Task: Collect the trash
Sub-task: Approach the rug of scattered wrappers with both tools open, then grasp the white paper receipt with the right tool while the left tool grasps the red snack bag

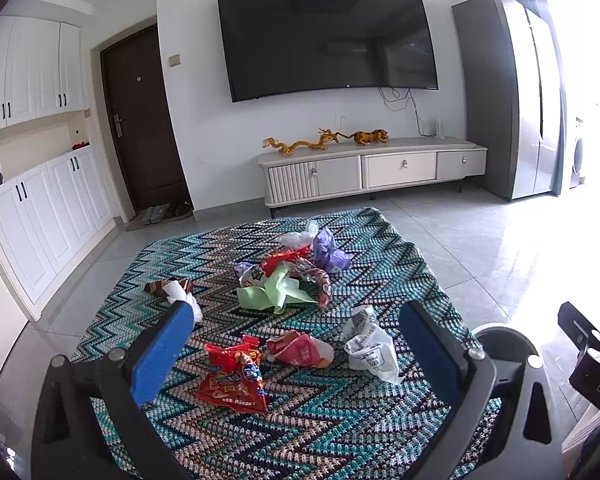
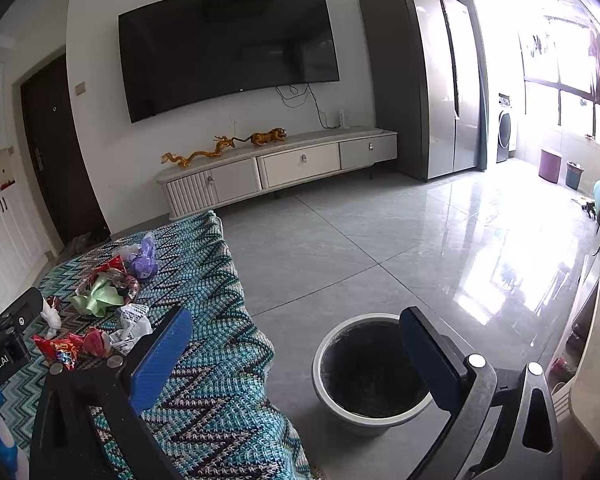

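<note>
**Left gripper sits over the wrappers; right gripper sits over the bin**

The trash lies scattered on the zigzag-knit cloth (image 1: 340, 420) covering the surface. In the left wrist view, the left gripper (image 1: 296, 354) is spread wide and holds nothing, and the nearest litter falls right inside its span. The red snack packet (image 1: 234, 378) lies at about 7 o'clock from the midpoint between the fingers, close to the left blue pad. The crumpled red-and-white wrapper (image 1: 300, 350) is almost dead centre. The white printed paper bag (image 1: 370, 346) is at 3 o'clock, near the right pad. The snack packet's long axis runs roughly toward and away from the camera, so the fingers would close across its narrow width.

Farther out at 12 o'clock sits the heap with the pale green paper (image 1: 274, 294), a red foil wrapper and the purple plastic bag (image 1: 328, 250). At 10 o'clock lie a brown wrapper and a white tissue (image 1: 180, 294).

The right gripper (image 2: 296, 354) is also spread open and empty. Its view looks down on the round dark trash bin (image 2: 370, 376) on the tiled floor, just beside the draped edge of the cloth. The bin lies at about 4 o'clock from the midpoint, partly behind the right pad.

My reading: the left hand is the nearer one for the pick, and the centre wrapper or the snack packet is the likeliest target. Any carry goes toward 3 o'clock, where the bin rim (image 1: 504, 334) shows behind the left gripper's right finger.
</note>
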`<state>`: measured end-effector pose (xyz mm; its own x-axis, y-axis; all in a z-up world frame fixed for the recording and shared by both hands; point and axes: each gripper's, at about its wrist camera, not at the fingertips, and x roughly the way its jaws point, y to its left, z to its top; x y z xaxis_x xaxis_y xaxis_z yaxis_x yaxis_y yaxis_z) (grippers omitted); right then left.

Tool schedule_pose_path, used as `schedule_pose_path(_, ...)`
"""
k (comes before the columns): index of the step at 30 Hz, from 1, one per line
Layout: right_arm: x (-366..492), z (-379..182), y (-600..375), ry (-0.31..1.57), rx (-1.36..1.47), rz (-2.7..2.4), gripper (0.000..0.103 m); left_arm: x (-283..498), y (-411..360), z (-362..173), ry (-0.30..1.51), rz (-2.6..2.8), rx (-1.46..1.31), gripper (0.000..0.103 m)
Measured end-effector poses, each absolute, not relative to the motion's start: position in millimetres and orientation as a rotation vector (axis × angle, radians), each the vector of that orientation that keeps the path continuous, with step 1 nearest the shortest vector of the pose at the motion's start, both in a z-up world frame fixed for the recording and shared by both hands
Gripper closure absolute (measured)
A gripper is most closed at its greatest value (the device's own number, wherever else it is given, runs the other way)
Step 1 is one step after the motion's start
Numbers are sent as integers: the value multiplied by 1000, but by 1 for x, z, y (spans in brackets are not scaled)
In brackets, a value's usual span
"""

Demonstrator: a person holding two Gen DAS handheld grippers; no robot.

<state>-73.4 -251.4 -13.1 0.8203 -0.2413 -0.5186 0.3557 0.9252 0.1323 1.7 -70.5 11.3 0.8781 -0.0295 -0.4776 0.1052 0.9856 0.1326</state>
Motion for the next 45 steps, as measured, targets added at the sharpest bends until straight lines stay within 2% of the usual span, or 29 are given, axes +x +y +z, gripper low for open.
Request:
schedule_pose_path(19, -65, -6, -242, 479, 201, -275, 0, 21, -27, 22, 473, -39, 70, 0)
schedule_pose_path(29, -52, -6, -233, 527, 199, -249, 0, 32, 9, 27, 473, -17, 35, 0)
schedule_pose_path(38, -24, -16, -204, 596, 196, -69, 0, 48, 36, -13, 607, -53, 58, 0)
schedule_pose_path(45, 11, -35, -174, 686, 187, 88, 16, 63, 31, -57, 714, -161, 84, 0)
